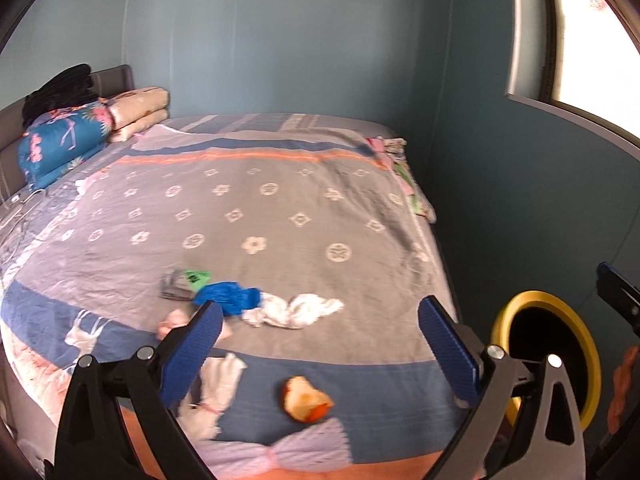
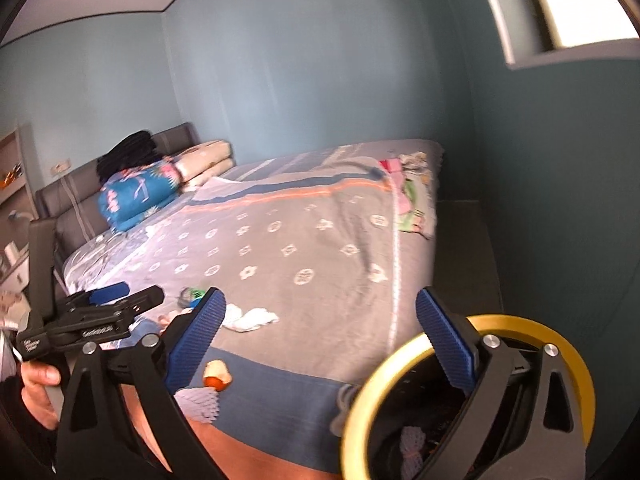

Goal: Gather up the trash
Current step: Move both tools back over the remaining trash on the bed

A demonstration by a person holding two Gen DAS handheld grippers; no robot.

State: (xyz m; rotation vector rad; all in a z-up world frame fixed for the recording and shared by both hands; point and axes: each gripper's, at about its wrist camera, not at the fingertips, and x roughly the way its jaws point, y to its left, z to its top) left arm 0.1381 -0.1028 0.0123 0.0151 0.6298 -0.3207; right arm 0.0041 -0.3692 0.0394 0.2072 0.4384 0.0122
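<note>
Both tools hang spread and empty over the bed's [image 1: 280, 208] near edge, the left tool [image 1: 320, 344] nearer the apple core [image 1: 306, 399] lying just below its gap, the right tool [image 2: 320, 334] over the yellow-rimmed bin [image 2: 400, 364] off the near-right corner.

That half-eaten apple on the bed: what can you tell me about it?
The apple is a bitten core, pale yellowish-brown flesh showing, with red-orange skin left at its lower end. It lies on its side on the blue band of the bedspread, near the foot edge, apart from the white tissues. Nothing grips it. The picture is slightly blurred, so finer detail is lost.
</note>
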